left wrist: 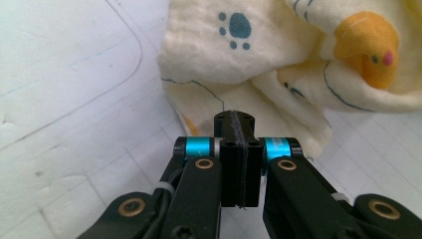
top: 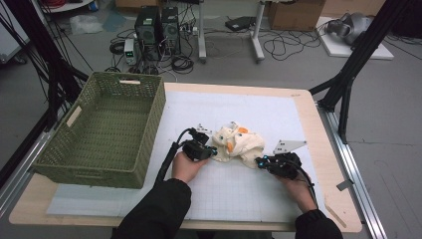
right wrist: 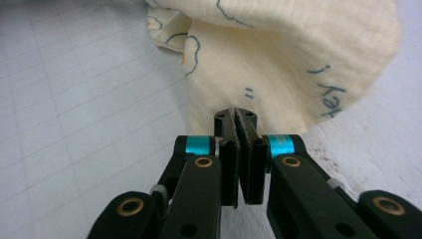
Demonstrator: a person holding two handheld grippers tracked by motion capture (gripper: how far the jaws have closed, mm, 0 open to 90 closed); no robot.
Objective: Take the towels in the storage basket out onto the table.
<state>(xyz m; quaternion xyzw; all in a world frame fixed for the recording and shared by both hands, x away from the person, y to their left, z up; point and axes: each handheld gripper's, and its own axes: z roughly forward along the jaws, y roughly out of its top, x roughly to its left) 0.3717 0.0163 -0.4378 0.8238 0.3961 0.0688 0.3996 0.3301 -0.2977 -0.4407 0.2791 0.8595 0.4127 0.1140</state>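
Note:
A crumpled cream cloth (top: 239, 143) printed with orange ducks and blue paw marks lies in a heap on the white grid mat, mid-table. My left gripper (top: 212, 151) is at the heap's left edge. In the left gripper view its jaws (left wrist: 234, 117) are pressed together, their tips on the cloth (left wrist: 259, 69) at its near hem. My right gripper (top: 259, 161) is at the heap's lower right. In the right gripper view its jaws (right wrist: 236, 115) pinch a fold of the cloth (right wrist: 278, 59), which rises from the tips.
A large green woven basket (top: 155, 119) stands empty on the left of the table, close to my left hand. The white grid mat (top: 239, 194) covers most of the tabletop. Cables, computer towers and frame legs sit on the floor beyond the far edge.

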